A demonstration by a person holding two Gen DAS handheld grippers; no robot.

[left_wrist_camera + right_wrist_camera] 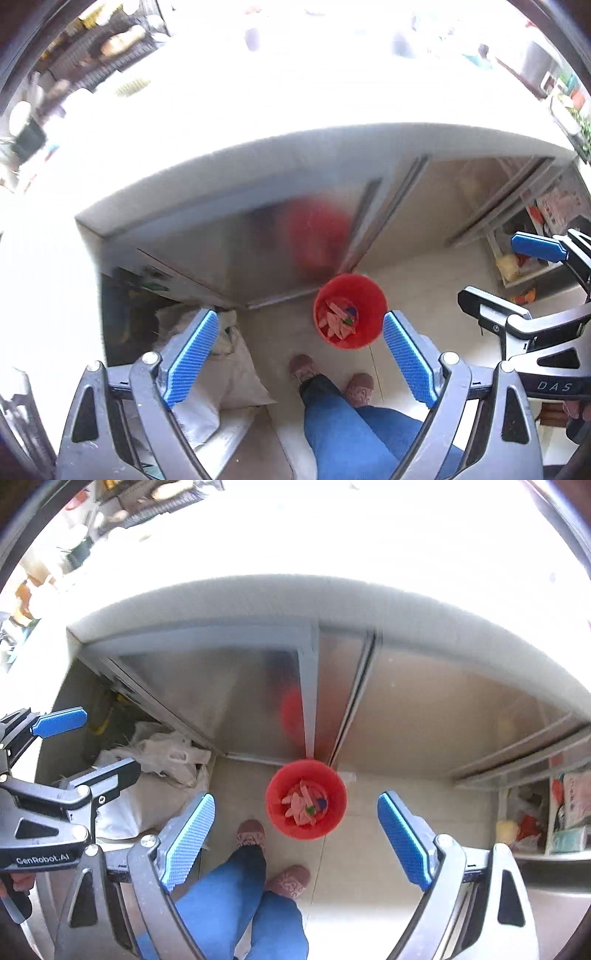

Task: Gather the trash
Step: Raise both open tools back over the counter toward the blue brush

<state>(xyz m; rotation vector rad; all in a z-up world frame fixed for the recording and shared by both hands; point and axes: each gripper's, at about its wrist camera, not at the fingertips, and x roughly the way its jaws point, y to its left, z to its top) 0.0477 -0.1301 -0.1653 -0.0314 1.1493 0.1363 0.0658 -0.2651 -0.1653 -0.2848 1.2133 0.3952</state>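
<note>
With the left gripper (299,354) and right gripper (295,834) both spread wide and empty high above it, the red bin (306,799) on the floor just before the steel cabinet (221,701) holds light, limp scraps (301,805), and looks best taken by its stiff rim.

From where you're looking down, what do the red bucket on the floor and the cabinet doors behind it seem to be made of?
The red bucket looks like smooth moulded plastic: even, saturated colour and a thin rim. The cabinet doors look like brushed metal, perhaps stainless steel: grey, with a blurred red reflection of the bucket. The blue pads seem ribbed rubber.
</note>
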